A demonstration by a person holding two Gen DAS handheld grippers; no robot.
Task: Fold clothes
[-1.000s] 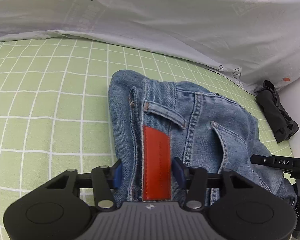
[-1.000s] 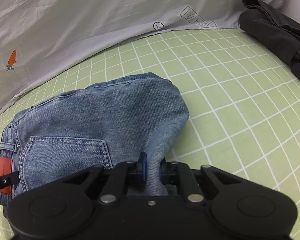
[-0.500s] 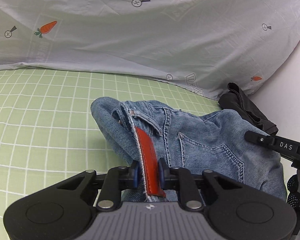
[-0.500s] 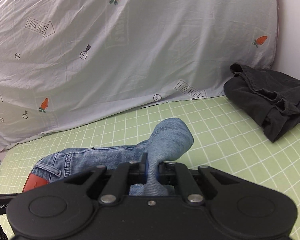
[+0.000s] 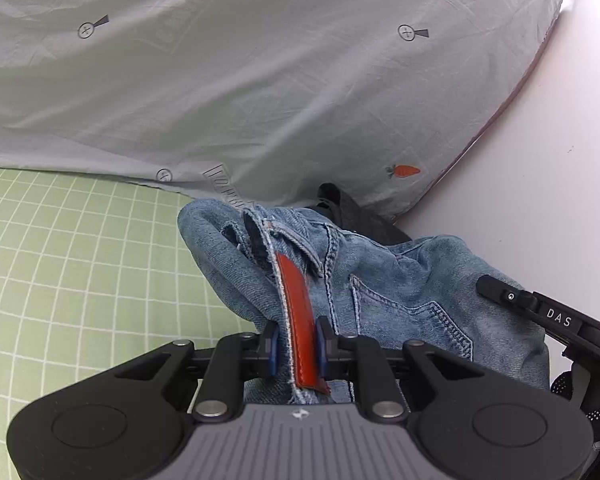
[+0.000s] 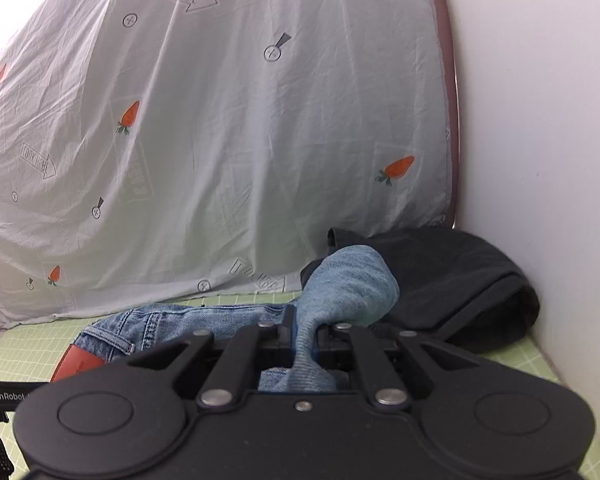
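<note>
A folded pair of blue jeans (image 5: 404, 280) hangs between my two grippers, lifted off the green checked sheet (image 5: 80, 264). My left gripper (image 5: 296, 344) is shut on the waistband at the red leather patch (image 5: 300, 320). My right gripper (image 6: 302, 334) is shut on a bunched fold of the jeans (image 6: 348, 284); the patch also shows in the right wrist view (image 6: 76, 364). The right gripper's body (image 5: 548, 316) shows at the right of the left wrist view.
A dark folded garment (image 6: 452, 280) lies in the corner by the white wall (image 6: 540, 120). It shows behind the jeans in the left wrist view (image 5: 364, 216). A pale carrot-print sheet (image 6: 220, 140) rises behind the bed.
Both grippers have risen and moved towards the back right corner with the jeans. The left gripper closed on the waistband a second ago. The dark garment is now much nearer.
</note>
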